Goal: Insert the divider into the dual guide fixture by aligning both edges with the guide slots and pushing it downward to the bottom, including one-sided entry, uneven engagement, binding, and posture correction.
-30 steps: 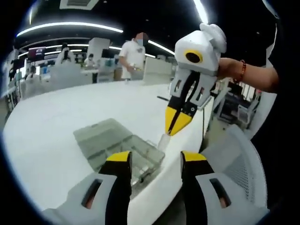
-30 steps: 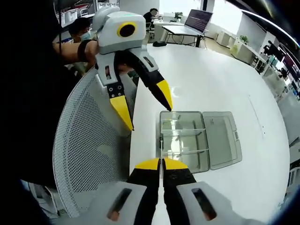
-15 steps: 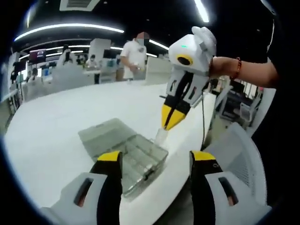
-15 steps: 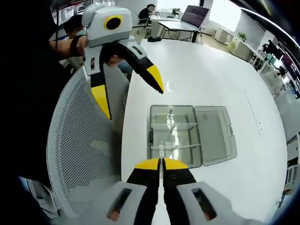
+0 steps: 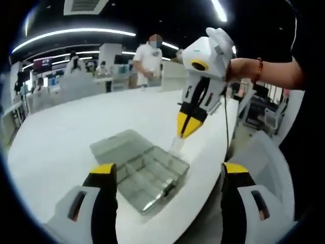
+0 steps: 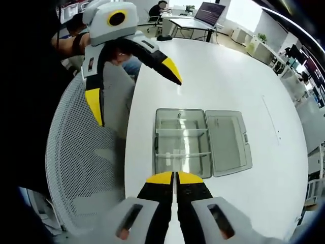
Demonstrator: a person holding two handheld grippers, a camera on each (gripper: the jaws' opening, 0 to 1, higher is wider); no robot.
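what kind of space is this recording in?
Probably an open-plan office or lab: a big white table holding a clear plastic box, a mesh office chair, a desk with a monitor, and strip ceiling lights.

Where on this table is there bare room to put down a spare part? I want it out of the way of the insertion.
The white table is bare beyond the clear box and past its open lid, toward the far edge. It is crowded at the near edge: the right gripper, shut on the divider, works over the box there, with the left gripper open beside it by the mesh chair.
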